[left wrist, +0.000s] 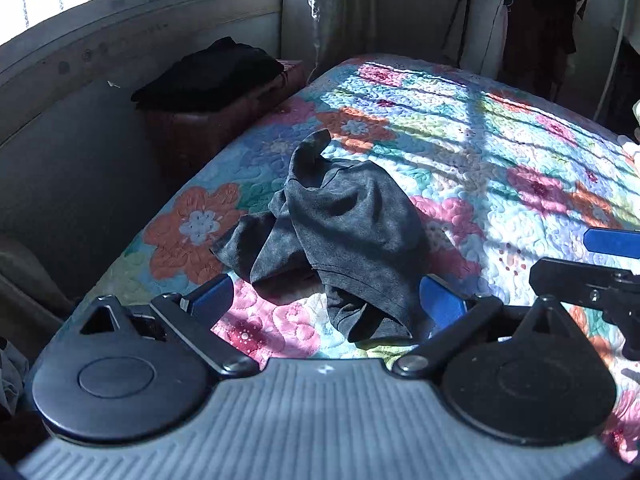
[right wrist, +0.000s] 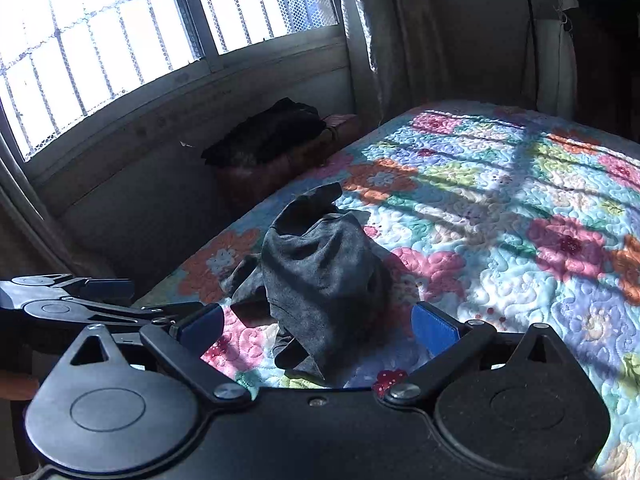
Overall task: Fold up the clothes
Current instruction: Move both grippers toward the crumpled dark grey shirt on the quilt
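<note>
Partly shadowed, the crumpled grey garment [left wrist: 340, 236] hides its shape; left gripper [left wrist: 328, 300] and right gripper [right wrist: 318, 326] fingers spread.

I held my left gripper [left wrist: 326, 300] near, jaws spread wide, my right gripper [right wrist: 318, 326] just beside it, equally wide, both empty.

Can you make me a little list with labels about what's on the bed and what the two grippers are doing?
Place: bed with a flowery quilt
Garment: one dark grey garment, crumpled in a heap, not folded yet
Left gripper: open, holding nothing, garment edge lies between its blue fingers
Right gripper: open, holding nothing, pointed at the same heap
Beside the bed: black clothes piled on a brown box under the window
Light: sunshine stripes across the quilt
</note>
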Motion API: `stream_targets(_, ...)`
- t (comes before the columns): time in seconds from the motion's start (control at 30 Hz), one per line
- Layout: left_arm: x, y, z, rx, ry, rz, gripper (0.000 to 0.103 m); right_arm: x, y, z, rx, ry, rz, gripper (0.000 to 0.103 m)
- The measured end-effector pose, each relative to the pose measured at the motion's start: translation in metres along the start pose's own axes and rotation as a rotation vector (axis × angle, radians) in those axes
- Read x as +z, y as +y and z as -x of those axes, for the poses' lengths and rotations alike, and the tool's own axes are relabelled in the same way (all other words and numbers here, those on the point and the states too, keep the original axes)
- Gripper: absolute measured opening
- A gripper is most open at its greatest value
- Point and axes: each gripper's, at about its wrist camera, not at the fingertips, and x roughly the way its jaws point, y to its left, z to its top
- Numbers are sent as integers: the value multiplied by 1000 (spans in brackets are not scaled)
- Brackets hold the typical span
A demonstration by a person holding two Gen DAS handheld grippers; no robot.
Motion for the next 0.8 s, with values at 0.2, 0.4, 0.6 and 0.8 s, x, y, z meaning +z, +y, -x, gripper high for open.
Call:
stream_targets(0.2,-12,2,-6,3,-16,10,101,-16,14,-3,-4,56,99,102)
stream_targets(0.4,-23,4,-11,6,-32,21,101,-34,15,-12,21,80,67,102)
stream_targets(0.6,-34,5,-17,7,-46,32,101,-30,26,9,-29,22,130,102)
stream_targets(0.8,-40,12,-19,11,-24,38,101,-31,32,16,-59,-4,89,102)
